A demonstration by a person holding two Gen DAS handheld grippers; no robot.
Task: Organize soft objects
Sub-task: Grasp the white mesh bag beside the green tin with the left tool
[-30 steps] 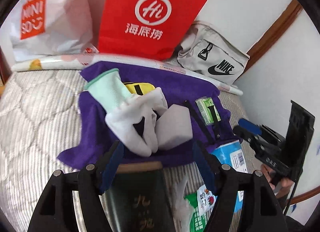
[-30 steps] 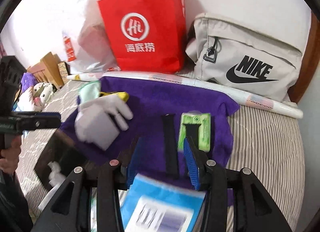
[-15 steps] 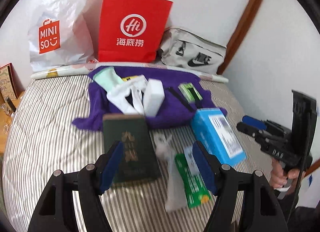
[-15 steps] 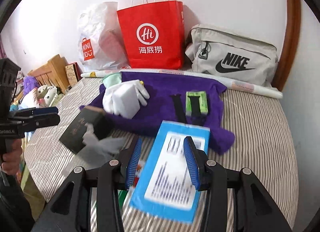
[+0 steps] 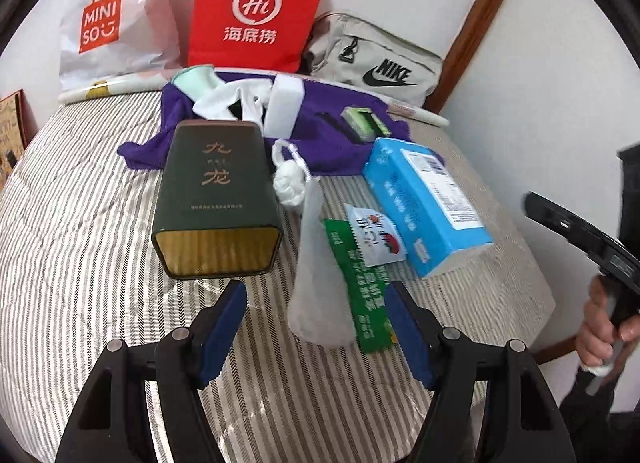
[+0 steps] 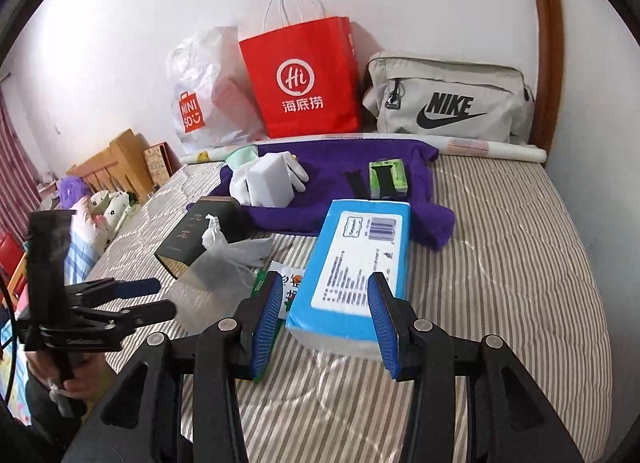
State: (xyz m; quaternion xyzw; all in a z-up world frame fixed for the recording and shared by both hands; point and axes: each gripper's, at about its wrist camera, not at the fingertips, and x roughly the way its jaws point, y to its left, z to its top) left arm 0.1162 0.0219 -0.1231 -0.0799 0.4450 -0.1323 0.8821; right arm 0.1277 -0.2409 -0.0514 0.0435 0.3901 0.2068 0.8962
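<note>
A purple towel (image 5: 320, 135) lies on the striped bed, bearing white gloves (image 5: 224, 103), a white sponge block (image 5: 284, 107) and a green box (image 5: 362, 123). Nearer lie a dark green tin (image 5: 216, 191), a grey mesh pouch (image 5: 316, 283), a green snack packet (image 5: 368, 295) and a blue tissue pack (image 5: 424, 203). My left gripper (image 5: 314, 303) hovers open over the pouch's near end, holding nothing. The jaws of my right gripper (image 6: 325, 283) are opening just short of the tissue pack (image 6: 360, 255); its pads press on nothing.
Against the far wall stand a red paper bag (image 6: 304, 79), a white Miniso bag (image 6: 200, 99) and a grey Nike bag (image 6: 448, 103), with a rolled mat (image 6: 492, 149) in front. A wooden headboard (image 6: 116, 167) and plush toys lie left. A wall bounds the bed's right side.
Both grippers have drawn back from the purple towel toward the bed's near edge. The tin, the pouch and the tissue pack now lie in front of them. Nothing was picked up.
</note>
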